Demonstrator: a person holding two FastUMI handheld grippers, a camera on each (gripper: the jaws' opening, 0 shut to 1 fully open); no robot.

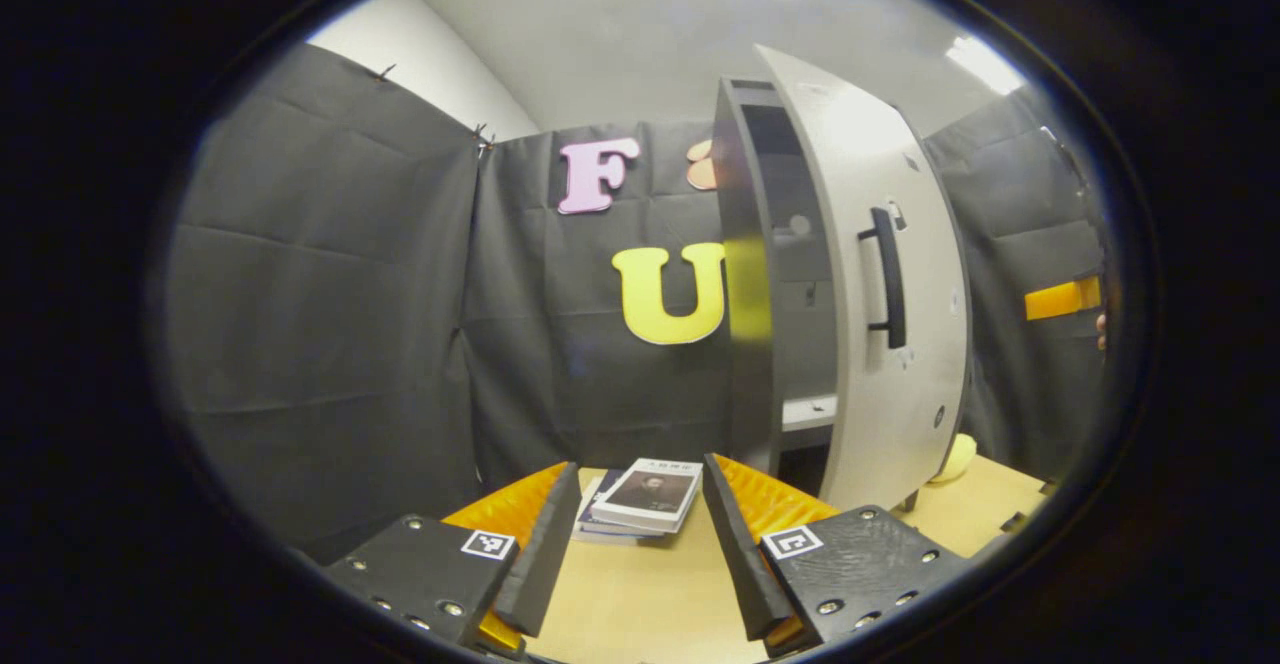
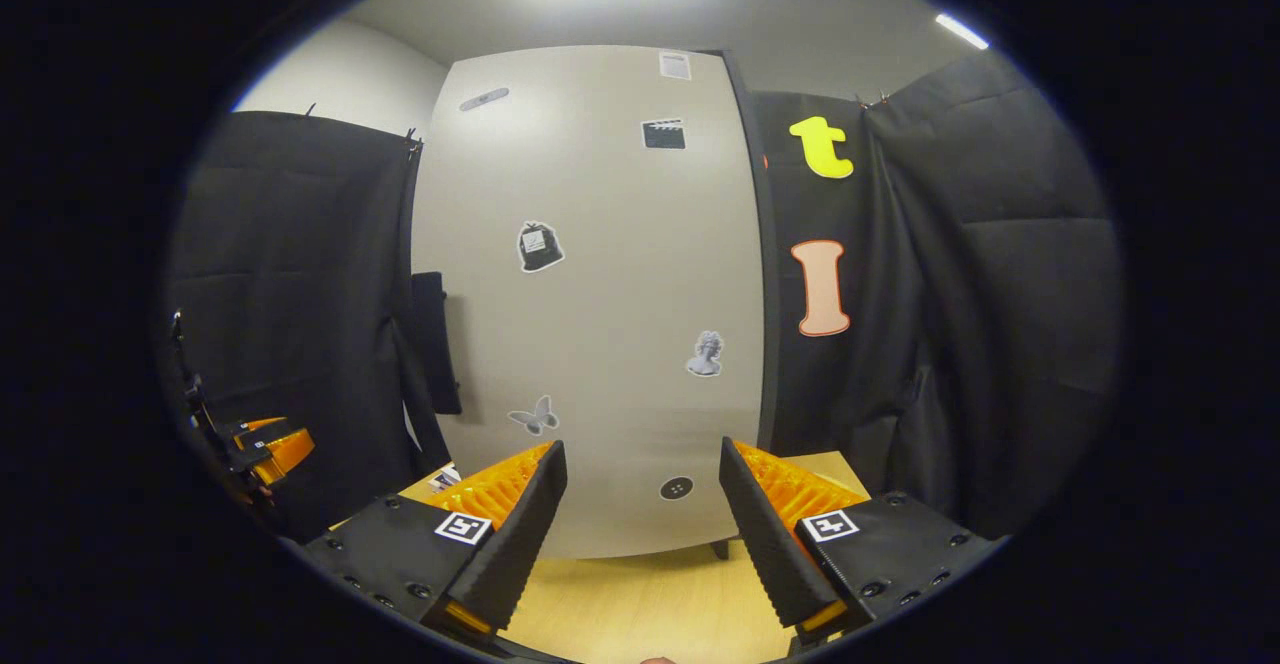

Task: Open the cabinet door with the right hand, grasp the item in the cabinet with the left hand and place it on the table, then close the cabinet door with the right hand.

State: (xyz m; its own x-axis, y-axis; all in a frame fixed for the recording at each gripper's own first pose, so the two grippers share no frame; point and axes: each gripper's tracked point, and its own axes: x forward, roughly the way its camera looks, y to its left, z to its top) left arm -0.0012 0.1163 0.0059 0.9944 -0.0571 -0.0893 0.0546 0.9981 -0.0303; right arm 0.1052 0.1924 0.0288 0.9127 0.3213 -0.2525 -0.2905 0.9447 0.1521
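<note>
Though partly hidden, pale-covered book (image 1: pixel 648 494) flat atop seemingly darker ones.

In the left gripper view, a stack of books (image 1: pixel 640 500) lies on the tabletop (image 1: pixel 650 594), just left of the cabinet (image 1: pixel 745 274) that stands on the tabletop's far side. The cabinet door (image 1: pixel 885 294) stands ajar, swung out to the right of the opening, its handle (image 1: pixel 888 277) on the outer face. A shelf (image 1: pixel 808 412) sits low inside the cabinet. In the right gripper view, the door's face stands straight ahead, upright above the tabletop.
</note>
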